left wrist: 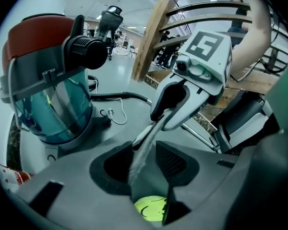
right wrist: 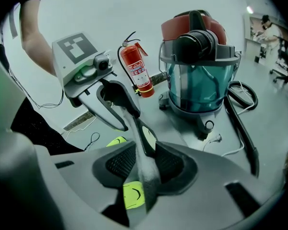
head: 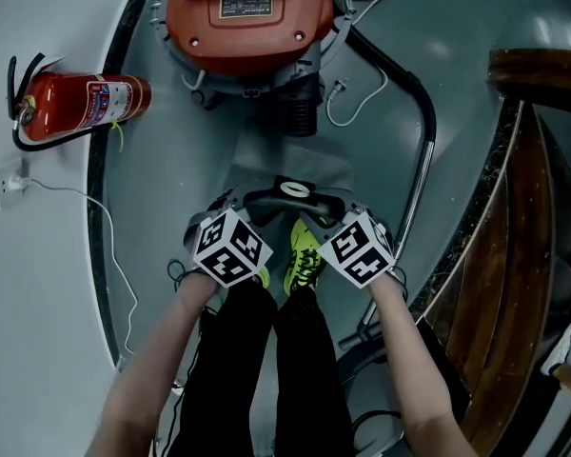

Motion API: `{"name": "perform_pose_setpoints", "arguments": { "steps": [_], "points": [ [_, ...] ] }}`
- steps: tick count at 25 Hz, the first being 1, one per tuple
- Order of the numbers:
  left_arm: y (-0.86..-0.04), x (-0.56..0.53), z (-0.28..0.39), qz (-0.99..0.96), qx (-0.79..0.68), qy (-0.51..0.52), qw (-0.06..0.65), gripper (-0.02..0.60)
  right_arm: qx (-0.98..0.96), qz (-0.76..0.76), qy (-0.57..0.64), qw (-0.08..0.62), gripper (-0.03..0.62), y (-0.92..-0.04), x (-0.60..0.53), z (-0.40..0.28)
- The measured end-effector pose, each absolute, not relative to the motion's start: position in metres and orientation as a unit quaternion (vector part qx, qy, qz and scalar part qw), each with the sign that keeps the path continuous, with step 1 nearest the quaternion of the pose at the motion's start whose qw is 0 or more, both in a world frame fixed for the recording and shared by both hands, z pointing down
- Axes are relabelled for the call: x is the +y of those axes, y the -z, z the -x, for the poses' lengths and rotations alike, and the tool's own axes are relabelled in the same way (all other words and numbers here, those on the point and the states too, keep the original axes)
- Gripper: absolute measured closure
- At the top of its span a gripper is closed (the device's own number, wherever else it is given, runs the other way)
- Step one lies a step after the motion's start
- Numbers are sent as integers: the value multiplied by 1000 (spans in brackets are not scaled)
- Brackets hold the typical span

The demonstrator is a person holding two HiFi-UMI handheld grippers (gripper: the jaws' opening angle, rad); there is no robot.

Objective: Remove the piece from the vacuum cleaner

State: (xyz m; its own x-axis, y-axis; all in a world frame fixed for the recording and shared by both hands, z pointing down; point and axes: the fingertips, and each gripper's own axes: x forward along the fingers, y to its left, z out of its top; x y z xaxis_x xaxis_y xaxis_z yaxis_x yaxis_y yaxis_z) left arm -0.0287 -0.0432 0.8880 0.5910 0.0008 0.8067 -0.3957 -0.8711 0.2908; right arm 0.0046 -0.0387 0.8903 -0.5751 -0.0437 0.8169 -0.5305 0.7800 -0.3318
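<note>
The vacuum cleaner, red-lidded with a clear teal drum, stands on the floor ahead of me. I hold a thin grey filter piece with a black-rimmed oval in the air between both grippers, above my feet. My left gripper has the sheet's edge between its jaws, and a gap shows beside the right-hand pad. In the right gripper view the sheet fills the space between the pads, so my right gripper is shut on it.
A red fire extinguisher lies at the left by a wall socket. The vacuum's black hose curves down the right side, beside a wooden stair railing. My neon yellow shoes are right under the piece.
</note>
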Motion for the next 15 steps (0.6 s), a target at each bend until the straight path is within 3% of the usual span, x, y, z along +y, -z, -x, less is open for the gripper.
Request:
{"name": "perform_pose_setpoints", "arguments": {
  "steps": [4, 8, 15],
  "points": [
    [-888, -37, 32, -861, -112, -432, 243, 431, -839, -161, -308, 418, 463, -886, -32, -2],
    [-883, -30, 38, -860, -112, -431, 248, 413, -840, -165, -338, 390, 399, -876, -27, -2],
    [-860, -47, 45, -862, -153, -407, 259, 413, -838, -196, -331, 387, 435, -856, -37, -7]
  ]
}}
